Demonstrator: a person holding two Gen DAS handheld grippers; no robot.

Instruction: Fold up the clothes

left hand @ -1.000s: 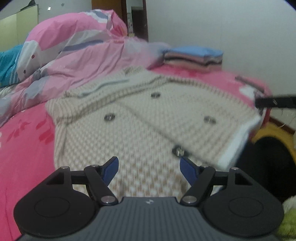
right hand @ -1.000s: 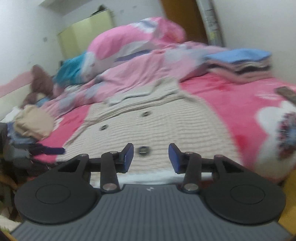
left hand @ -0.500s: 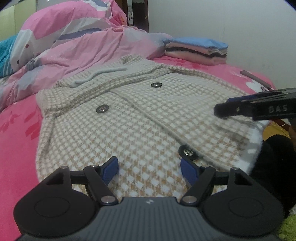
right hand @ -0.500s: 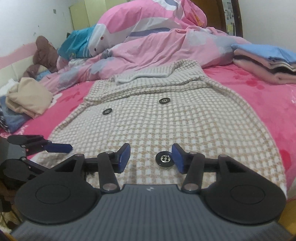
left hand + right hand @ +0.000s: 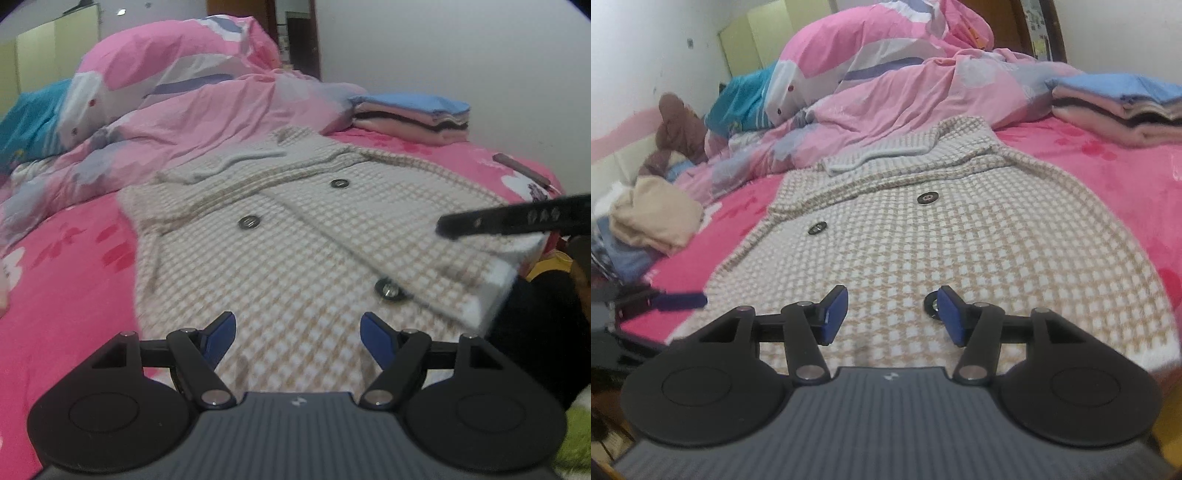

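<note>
A beige and white checked jacket (image 5: 295,258) with dark round buttons lies flat on the pink bed, its sleeves folded in; the right wrist view shows the same jacket (image 5: 960,240). My left gripper (image 5: 298,334) hovers open over the jacket's near hem, nothing between its blue pads. My right gripper (image 5: 892,314) is over the hem on the other side, its jaws opening and empty, with a button (image 5: 931,304) just behind its right pad. In the left wrist view the right gripper's black finger (image 5: 509,219) reaches in over the jacket's right edge.
A folded stack of clothes (image 5: 410,118) sits at the far right of the bed. A pink duvet (image 5: 184,110) is heaped behind the jacket. Loose beige and blue garments (image 5: 650,221) and a brown plush toy (image 5: 676,133) lie at the left.
The right gripper's jaws have widened and it has moved over the hem, so the button now sits behind its right pad. The left view shifted slightly back.
</note>
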